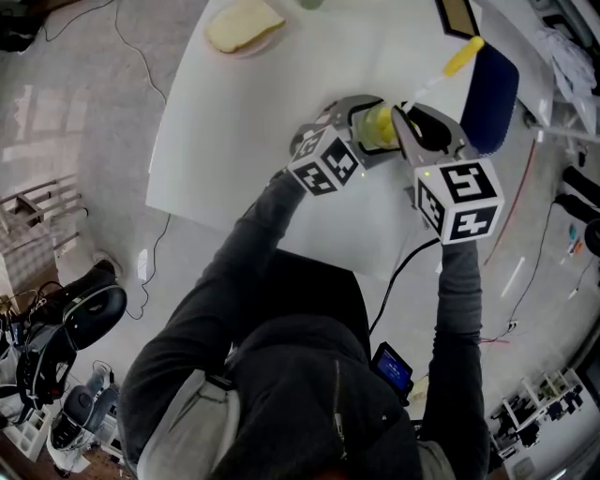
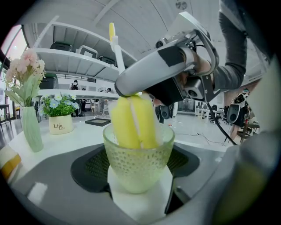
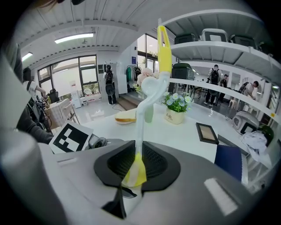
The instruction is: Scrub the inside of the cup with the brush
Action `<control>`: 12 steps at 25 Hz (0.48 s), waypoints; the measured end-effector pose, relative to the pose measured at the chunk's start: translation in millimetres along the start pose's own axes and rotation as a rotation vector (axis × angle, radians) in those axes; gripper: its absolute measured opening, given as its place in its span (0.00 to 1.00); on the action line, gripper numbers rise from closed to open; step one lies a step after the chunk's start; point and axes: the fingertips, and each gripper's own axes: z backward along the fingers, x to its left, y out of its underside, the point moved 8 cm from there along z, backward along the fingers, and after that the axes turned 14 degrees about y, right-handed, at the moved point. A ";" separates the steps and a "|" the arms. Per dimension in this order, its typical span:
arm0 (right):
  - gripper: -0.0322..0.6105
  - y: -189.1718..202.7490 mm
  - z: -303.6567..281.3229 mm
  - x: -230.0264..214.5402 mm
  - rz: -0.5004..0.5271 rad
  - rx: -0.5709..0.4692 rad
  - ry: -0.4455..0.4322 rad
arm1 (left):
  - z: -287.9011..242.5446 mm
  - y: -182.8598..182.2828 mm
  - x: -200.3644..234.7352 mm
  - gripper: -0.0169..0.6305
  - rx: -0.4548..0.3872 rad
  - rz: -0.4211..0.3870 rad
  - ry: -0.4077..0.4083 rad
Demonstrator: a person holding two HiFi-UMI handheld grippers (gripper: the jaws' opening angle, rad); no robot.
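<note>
Cup: pale green textured glass, seated between the jaws of my left hand-held gripper, whose pads close on its sides just above the white tabletop. I cannot tell whether its base rests on the tabletop. The yellow sponge head of the brush sits inside the cup and fills most of the mouth. My right hand-held gripper is clamped on the brush shaft just above the sponge.

Procedure, as I judge it: the step in hand is the scrub itself. I fix the cup with the left side, and all motion comes from the right. I press the sponge against the inner wall and twist it about the shaft. I stroke it down to the bottom and back to the rim, working round the full circumference. Side force should be moderate, since glass can slip or tip in a two-point grip.

Orientation: the cup's axis is upright, mouth up. The brush's long axis runs steeply, with the head down in the cup. Its yellow handle tip points up and leans away from me to the right in the head view, toward a navy-blue flat item. A slice of bread lies well apart near the far edge.
</note>
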 end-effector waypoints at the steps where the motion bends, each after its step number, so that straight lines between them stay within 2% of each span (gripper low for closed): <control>1: 0.13 0.7 2.1 -0.5 -0.005 -0.001 -0.002 | 0.0 0.0 0.4 0.62 0.000 0.000 0.000; 12: 0.13 16.2 25.6 -2.4 0.050 0.028 0.015 | -4.5 0.0 0.7 0.62 0.001 0.002 0.001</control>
